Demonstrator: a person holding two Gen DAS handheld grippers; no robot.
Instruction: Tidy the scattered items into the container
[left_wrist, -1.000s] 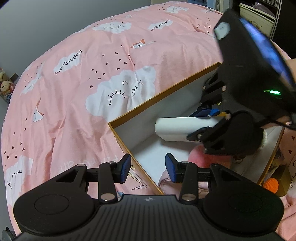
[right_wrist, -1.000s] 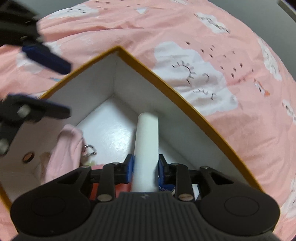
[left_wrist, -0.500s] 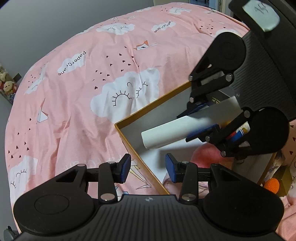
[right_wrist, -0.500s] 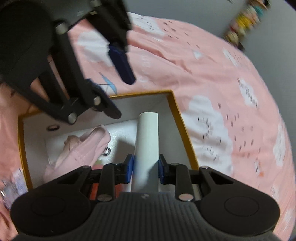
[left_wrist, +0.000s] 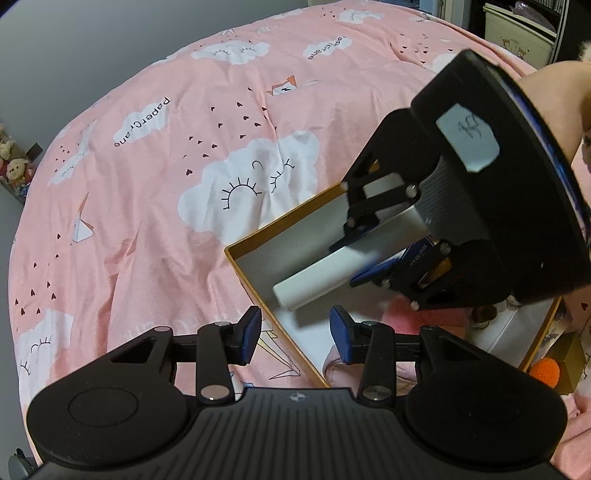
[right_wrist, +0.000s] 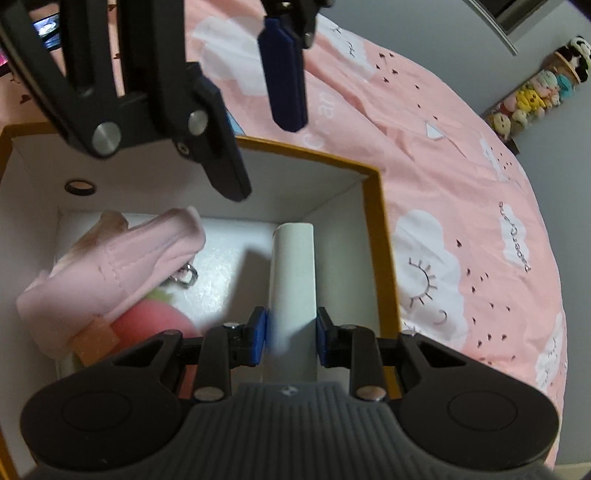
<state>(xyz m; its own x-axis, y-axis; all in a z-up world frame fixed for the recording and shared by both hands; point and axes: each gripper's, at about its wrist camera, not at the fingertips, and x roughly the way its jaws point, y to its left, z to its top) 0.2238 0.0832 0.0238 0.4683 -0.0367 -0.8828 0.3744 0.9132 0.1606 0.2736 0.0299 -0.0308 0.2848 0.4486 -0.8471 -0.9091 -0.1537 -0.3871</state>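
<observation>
An orange-rimmed cardboard box with a white inside lies on the pink cloud-print bedspread. My right gripper is shut on a white rounded block. It holds the block slanting down inside the box, near the right wall. A pink cloth and a pink round item lie in the box to the left of the block. In the left wrist view the right gripper and the block hang over the box floor. My left gripper stands open and empty above the box's near rim.
An orange knitted ball and small boxes sit outside the box at the right. Plush toys line a shelf by the grey wall. A cream cabinet stands beyond the bed. The bedspread stretches wide to the left.
The right gripper has rolled about its own axis with the white block and swung it round toward the box's near corner. The left gripper has not moved.
</observation>
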